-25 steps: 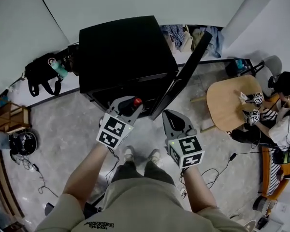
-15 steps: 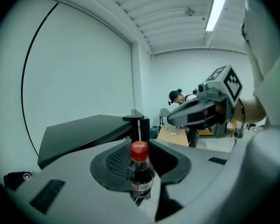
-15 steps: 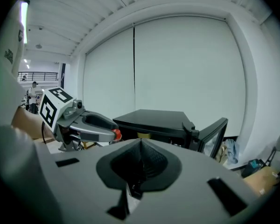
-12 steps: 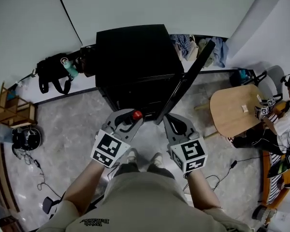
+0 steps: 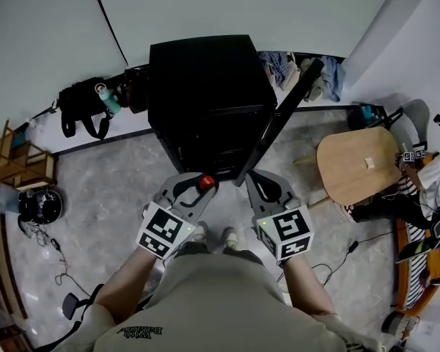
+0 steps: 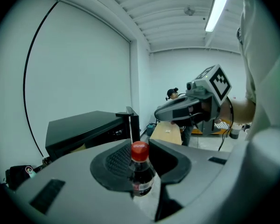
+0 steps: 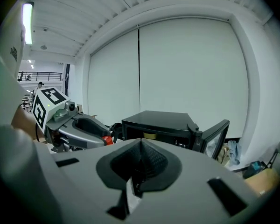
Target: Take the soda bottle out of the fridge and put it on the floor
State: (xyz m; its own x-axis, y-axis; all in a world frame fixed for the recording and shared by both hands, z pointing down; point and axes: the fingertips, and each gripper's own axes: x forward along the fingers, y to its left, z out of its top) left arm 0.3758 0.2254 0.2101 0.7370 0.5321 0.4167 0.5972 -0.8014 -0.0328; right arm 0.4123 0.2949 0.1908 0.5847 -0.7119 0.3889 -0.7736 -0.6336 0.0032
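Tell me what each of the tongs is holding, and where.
Left tongs grip the soda bottle just below its red cap; right tongs are shut on nothing.

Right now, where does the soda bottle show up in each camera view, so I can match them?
Head view: soda bottle, red cap up, in the left tool, just below centre.
Left gripper view: bottom centre, gripped between the jaws.
Right gripper view: only its red cap, at left, inside the left tool.
Shared landmark: the black fridge, door open.
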